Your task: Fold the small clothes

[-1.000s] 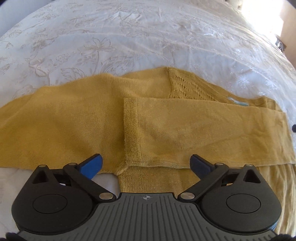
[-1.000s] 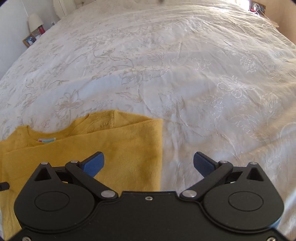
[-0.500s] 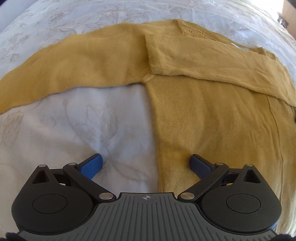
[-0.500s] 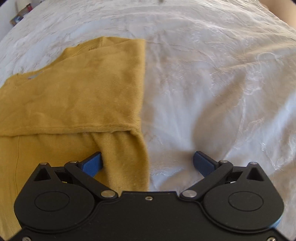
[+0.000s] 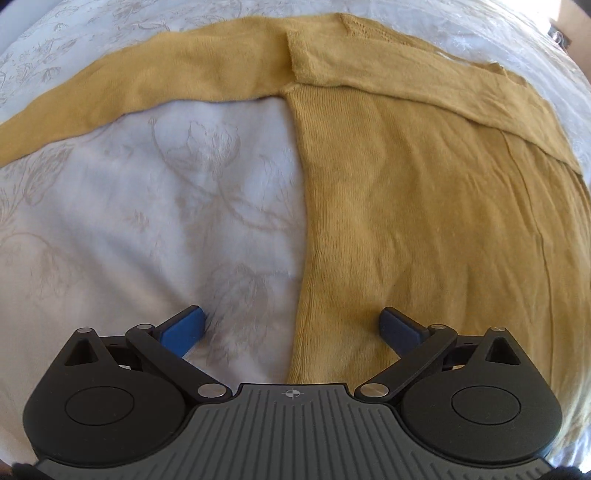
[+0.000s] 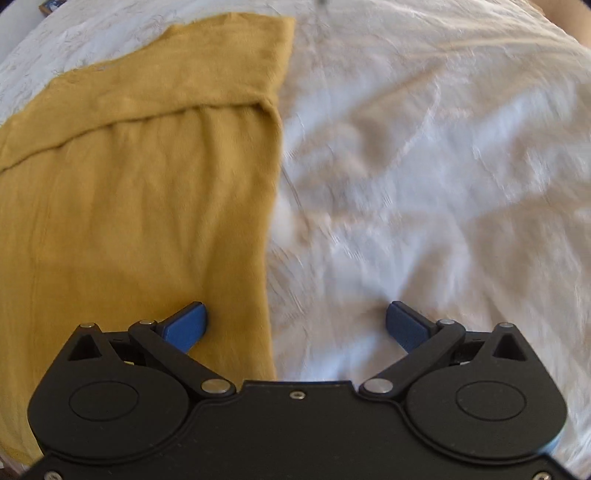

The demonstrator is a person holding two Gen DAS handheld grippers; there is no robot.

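Note:
A mustard-yellow knit sweater lies flat on the bed, one sleeve folded across its chest, the other sleeve stretched out to the left. My left gripper is open, straddling the sweater's left side edge low on the body. In the right wrist view the same sweater fills the left half. My right gripper is open too, straddling the sweater's right side edge, its left pad over the knit and its right pad over the bedspread. Neither holds anything.
A white bedspread with a pale floral pattern covers the bed all around the sweater. A small framed object shows at the far top left edge of the right wrist view.
Both grippers have drawn back down the sweater, from the shoulder and folded sleeve area toward its lower side edges. Both stayed open throughout.

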